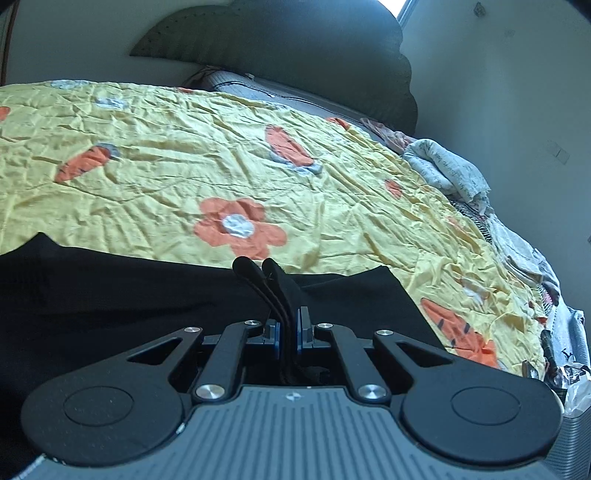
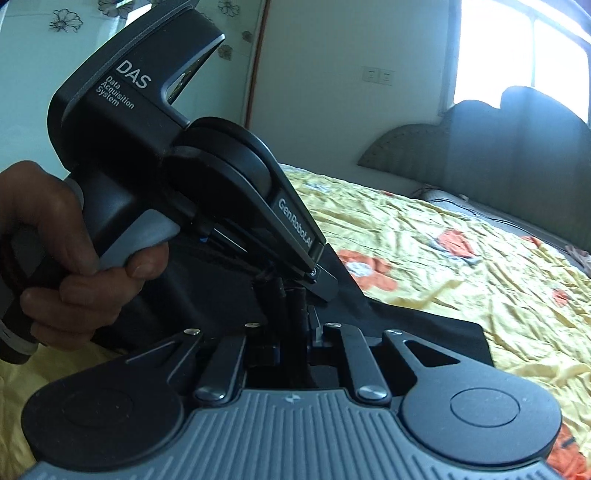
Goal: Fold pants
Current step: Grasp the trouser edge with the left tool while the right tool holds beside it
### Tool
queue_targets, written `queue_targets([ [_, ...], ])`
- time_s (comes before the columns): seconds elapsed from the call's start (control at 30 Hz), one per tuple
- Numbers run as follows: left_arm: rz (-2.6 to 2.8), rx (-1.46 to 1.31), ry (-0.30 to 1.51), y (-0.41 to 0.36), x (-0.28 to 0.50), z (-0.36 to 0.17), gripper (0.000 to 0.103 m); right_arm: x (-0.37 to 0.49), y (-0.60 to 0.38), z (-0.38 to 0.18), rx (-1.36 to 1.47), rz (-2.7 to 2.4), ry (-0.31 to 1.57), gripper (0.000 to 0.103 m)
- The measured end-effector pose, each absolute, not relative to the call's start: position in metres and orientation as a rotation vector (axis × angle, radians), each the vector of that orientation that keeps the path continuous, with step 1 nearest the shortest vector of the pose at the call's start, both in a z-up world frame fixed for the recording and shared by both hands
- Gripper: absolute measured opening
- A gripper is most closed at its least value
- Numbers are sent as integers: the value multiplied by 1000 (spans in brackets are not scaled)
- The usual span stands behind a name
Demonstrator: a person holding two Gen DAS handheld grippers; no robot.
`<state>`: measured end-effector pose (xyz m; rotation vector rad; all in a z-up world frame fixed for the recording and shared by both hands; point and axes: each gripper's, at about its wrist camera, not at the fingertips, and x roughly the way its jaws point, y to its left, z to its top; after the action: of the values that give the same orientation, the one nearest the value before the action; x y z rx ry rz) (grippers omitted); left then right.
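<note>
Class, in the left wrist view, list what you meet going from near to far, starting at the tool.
Left tool shut on the black pants → yellow flowered bedspread → grey bolster → dark headboard → wall.

Both claws were pinched nearly shut on black cloth. The left claw had its blue pads close together with a fold squeezed between them, sticking up past the fingertips. The right claw was clamped the same way on a bunched strip. From the right wrist view, the left claw sat just ahead of the right one, angled down, almost touching it. The left hand was wrapped around its handle, fingers curled on the trigger.
</note>
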<state>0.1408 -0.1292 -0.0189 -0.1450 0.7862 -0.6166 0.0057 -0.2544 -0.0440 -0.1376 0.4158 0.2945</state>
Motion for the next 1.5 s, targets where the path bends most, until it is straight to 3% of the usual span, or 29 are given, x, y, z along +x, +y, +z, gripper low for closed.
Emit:
queue_targets([
  [0.7,-509,-153,779,-77,142,-28,5,33,-230,-42,-158,419,413,12],
  [1.5,-487,-149,799,-71,143,-44,5,51,-273,-41,-164,439,471,12],
])
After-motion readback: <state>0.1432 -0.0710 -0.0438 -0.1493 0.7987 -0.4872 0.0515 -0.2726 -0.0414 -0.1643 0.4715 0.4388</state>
